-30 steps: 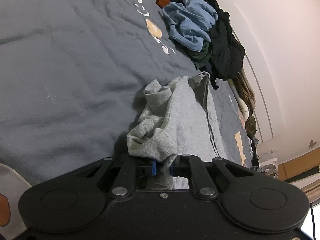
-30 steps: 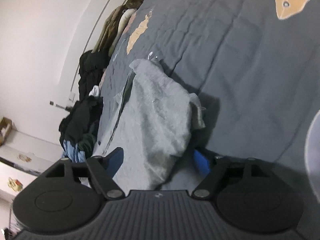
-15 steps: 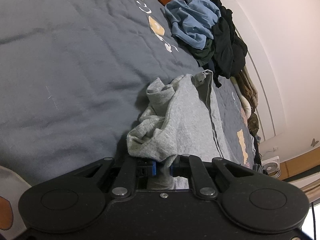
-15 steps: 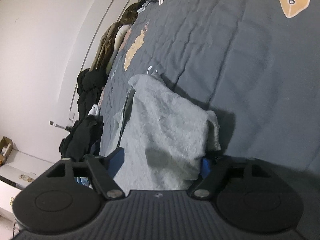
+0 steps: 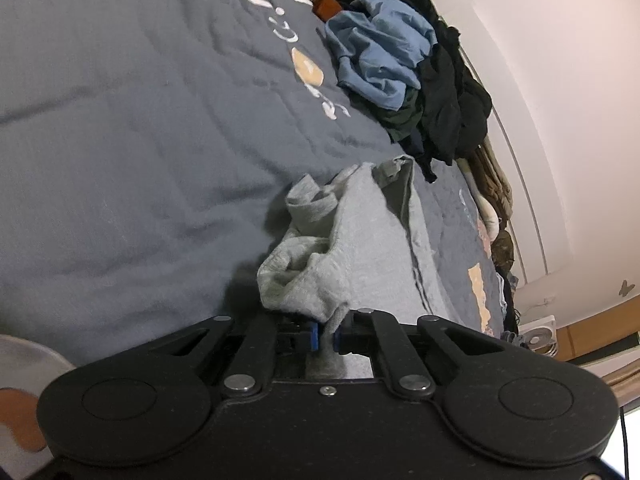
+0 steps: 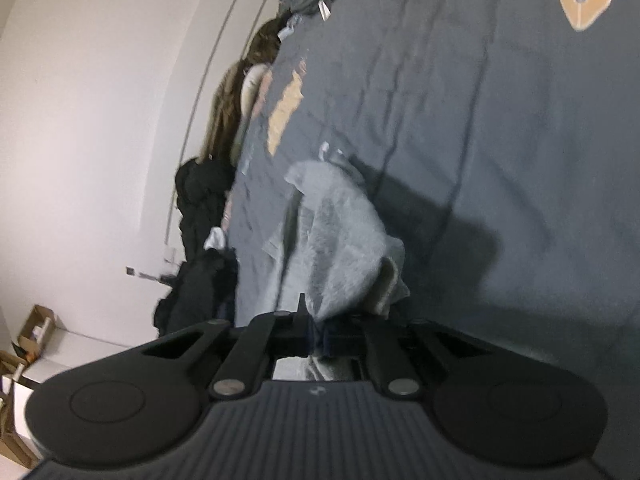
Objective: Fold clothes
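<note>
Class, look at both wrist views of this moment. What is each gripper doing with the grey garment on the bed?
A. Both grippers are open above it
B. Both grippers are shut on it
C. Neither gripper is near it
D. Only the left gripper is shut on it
B: the left gripper pinches a fold of the grey garment between its blue pads, and the right gripper has closed on its edge too.

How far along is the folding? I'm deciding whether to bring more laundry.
Nothing visibly finished. In hand: the left gripper and right gripper are each shut on the grey garment, which lies bunched on the dark bedspread. Left: a heap with a blue garment and black clothes sits unfolded by the wall.
</note>
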`<state>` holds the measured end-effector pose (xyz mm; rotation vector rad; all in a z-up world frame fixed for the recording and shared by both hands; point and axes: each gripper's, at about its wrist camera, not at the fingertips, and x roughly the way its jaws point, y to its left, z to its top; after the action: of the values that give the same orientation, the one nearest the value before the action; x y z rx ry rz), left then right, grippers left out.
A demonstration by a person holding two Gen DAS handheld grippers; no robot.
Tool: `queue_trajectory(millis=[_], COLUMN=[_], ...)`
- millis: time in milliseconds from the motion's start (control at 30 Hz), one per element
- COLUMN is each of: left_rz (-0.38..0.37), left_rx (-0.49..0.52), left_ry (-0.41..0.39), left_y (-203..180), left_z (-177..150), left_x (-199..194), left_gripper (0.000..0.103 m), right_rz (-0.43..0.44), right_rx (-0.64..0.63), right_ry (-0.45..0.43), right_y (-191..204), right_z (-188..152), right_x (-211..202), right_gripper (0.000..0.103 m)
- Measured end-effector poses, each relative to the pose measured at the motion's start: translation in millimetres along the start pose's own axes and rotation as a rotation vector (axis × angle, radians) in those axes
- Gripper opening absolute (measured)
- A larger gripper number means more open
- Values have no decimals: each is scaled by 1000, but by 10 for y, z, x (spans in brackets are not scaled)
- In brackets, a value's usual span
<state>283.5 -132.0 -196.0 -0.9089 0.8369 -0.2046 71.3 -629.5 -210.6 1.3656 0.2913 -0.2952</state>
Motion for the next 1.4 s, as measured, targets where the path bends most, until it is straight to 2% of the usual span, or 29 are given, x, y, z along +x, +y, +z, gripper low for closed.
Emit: queue_trajectory(millis=[133,333,500,667,700,733,800,833,867,933,1000,1067,1233,1333,1400], left_rz=[38,100,82,38,32,27,16,11,6,-5,-16,-26,-41,-40,-39], left_rx=[19,33,48,27,26,26,24,24,23,22,21,19,8,-5,-15], left_ry=[4,13,27,50,48,46,42,40,38,35,31,27,20,17,16], left_y=[33,198,283,360,358,355,350,347,344,339,334,329,324,330,335], left_z=[-22,-66,-211,-273,-277,-280,-287,-290,-294,-301,-308,-315,-316,-302,-293], left_x=[-230,-589,-809,-761,-736,-711,-662,-637,-612,-562,-512,-463,-297,-161,-70], left_gripper=[5,3,3,6,12,23,70,71,71,71,70,70,67,56,28], right_rz=[-17,-91,-110,-124,-121,-127,-138,-139,-139,-136,-130,-133,-145,-161,-170], right_rx=[23,7,7,-35,-41,-45,-53,-60,-69,-87,-102,-108,-102,-111,-103], right_ry=[5,22,6,18,17,21,29,29,23,19,20,25,39,41,43], right_y=[53,36,6,-97,-126,-150,-175,-174,-175,-163,-152,-151,-184,-211,-239], right_z=[-31,-153,-216,-281,-292,-300,-302,-303,-301,-304,-314,-334,-361,-374,-369], right_x=[-126,-436,-759,-807,-812,-812,-800,-802,-807,-790,-753,-728,-688,-667,-654], right_gripper=[4,3,3,4,4,5,7,8,9,17,31,37,42,43,43])
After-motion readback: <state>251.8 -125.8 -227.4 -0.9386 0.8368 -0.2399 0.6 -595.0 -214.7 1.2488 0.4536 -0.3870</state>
